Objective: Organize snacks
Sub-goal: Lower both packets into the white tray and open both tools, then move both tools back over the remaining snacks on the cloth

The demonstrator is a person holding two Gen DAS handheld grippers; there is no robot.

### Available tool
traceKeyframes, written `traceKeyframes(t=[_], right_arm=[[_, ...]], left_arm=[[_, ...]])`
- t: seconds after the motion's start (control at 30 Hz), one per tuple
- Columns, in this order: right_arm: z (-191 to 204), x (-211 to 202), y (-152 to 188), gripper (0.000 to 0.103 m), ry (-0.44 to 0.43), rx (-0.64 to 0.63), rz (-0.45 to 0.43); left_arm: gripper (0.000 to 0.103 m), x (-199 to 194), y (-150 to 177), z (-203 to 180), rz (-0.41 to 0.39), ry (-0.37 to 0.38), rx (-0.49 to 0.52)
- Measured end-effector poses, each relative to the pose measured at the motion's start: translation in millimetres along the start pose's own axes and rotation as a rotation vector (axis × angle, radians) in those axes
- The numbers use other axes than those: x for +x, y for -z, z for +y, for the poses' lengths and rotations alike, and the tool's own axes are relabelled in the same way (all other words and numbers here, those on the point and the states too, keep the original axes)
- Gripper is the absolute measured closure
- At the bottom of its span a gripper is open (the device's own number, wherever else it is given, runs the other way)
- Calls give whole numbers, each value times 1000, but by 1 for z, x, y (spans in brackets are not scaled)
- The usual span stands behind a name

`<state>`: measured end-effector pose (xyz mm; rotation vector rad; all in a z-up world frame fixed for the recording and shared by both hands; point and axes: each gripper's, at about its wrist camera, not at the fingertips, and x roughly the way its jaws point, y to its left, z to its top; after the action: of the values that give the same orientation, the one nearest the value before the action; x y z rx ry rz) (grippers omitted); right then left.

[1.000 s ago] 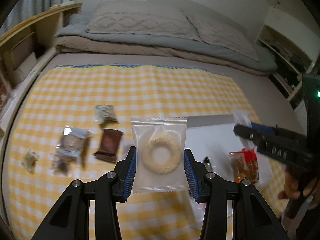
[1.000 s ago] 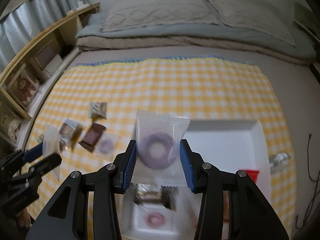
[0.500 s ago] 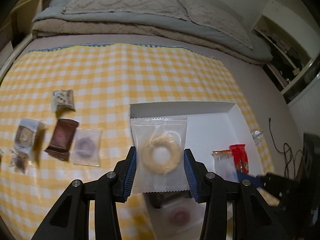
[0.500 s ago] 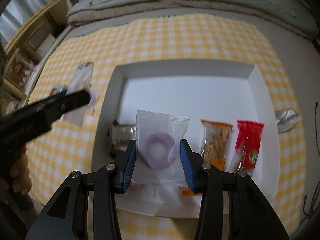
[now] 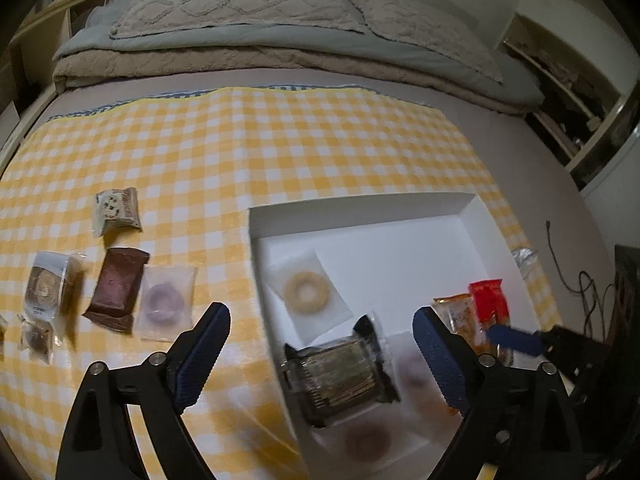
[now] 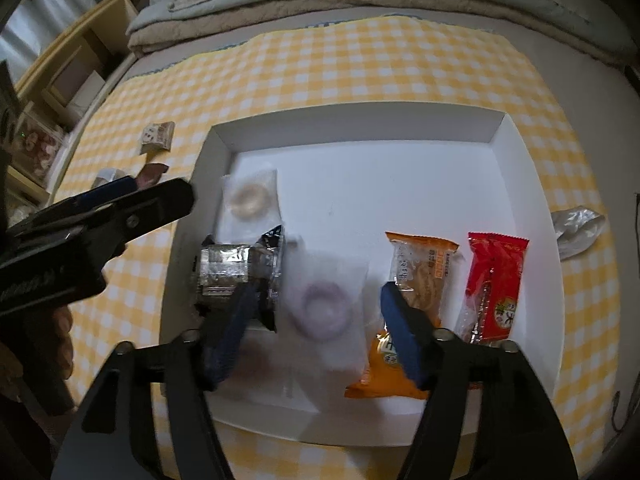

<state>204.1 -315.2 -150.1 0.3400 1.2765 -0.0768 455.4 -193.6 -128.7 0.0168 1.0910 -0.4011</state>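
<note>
A white tray (image 5: pixel 360 210) (image 6: pixel 360 124) lies on the yellow checked cloth. My left gripper (image 5: pixel 320 320) hangs over the tray's left side, its jaws opening with nothing between them. The beige ring snack packet (image 5: pixel 306 286) (image 6: pixel 248 200) lies flat in the tray beyond it. My right gripper (image 6: pixel 318 292) is over the tray's middle, jaws opening. The purple ring snack packet (image 6: pixel 324 308) sits blurred between its fingers, and the pads do not press it. Other packets lie in the tray: a dark clear one (image 6: pixel 236 268), an orange one (image 6: pixel 420 268) and a red one (image 6: pixel 496 280).
On the cloth left of the tray lie another purple ring packet (image 5: pixel 166 300), a brown packet (image 5: pixel 116 288), a pale cookie packet (image 5: pixel 116 208) and a few more at the far left. A crumpled wrapper (image 6: pixel 576 224) is right of the tray. Folded bedding (image 5: pixel 280 40) lies behind.
Both grippers opened and let go of their ring snack packets. The beige one now lies in the tray's left part; the purple one has dropped in its middle.
</note>
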Motion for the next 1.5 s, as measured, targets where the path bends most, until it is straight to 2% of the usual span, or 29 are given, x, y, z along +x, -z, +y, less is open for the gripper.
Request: traceKeyframes(t=[0.13, 0.3, 0.33, 0.57, 0.77, 1.13, 1.5], right_arm=[[-4, -5, -2, 22, 8, 9, -18], [-8, -15, 1, 1, 48, 7, -55], [-8, -17, 2, 0, 51, 9, -65], [-4, -36, 0, 0, 99, 1, -123], [7, -57, -4, 0, 130, -2, -184], [48, -77, -19, 0, 99, -1, -243], [100, -63, -38, 0, 62, -24, -242]], left_arm=[[4, -15, 5, 3, -14, -12, 5], [0, -35, 16, 8, -25, -22, 15], [0, -38, 18, 8, -20, -28, 15], [0, -66, 27, 12, -35, -48, 35], [0, -95, 33, 30, -50, -65, 22], [0, -156, 39, 89, -117, -129, -6], [0, -196, 45, 155, -171, -187, -65]])
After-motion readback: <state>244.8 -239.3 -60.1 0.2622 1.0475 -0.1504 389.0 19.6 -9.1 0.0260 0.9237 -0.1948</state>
